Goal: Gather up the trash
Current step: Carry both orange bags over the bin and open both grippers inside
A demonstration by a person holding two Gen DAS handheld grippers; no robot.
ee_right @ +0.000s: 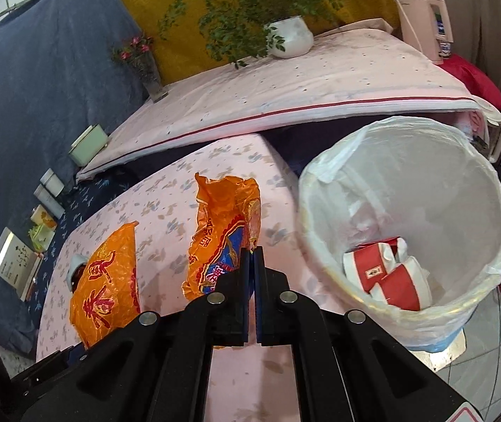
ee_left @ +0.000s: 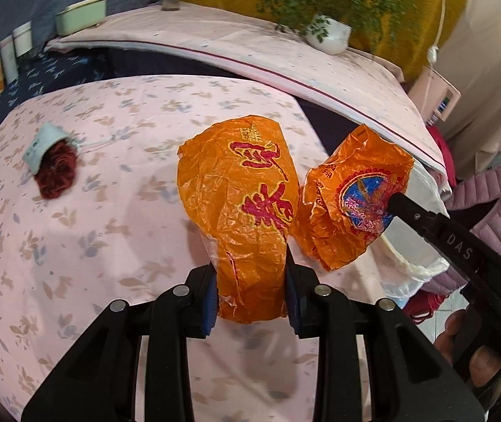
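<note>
My left gripper [ee_left: 252, 281] is shut on an orange plastic wrapper with red characters [ee_left: 240, 204], held above the pink floral tablecloth [ee_left: 110, 246]. My right gripper [ee_right: 252, 256] is shut on a second orange wrapper with a blue and red emblem [ee_right: 222, 242]; it also shows in the left wrist view [ee_left: 349, 204]. The first wrapper shows at the left of the right wrist view [ee_right: 106, 281]. A white-lined trash bin [ee_right: 320, 239] stands to the right of the table, holding red and white paper cups [ee_right: 387, 277]. A white cup with dark red stuffing [ee_left: 53, 161] lies on the cloth at the left.
A raised pink bed or bench [ee_right: 285, 84] behind the table carries a potted plant [ee_right: 291, 37] and a vase of flowers [ee_right: 148, 70]. Boxes and cans [ee_left: 8, 56] line the far left. Clothes [ee_left: 489, 190] pile at the right.
</note>
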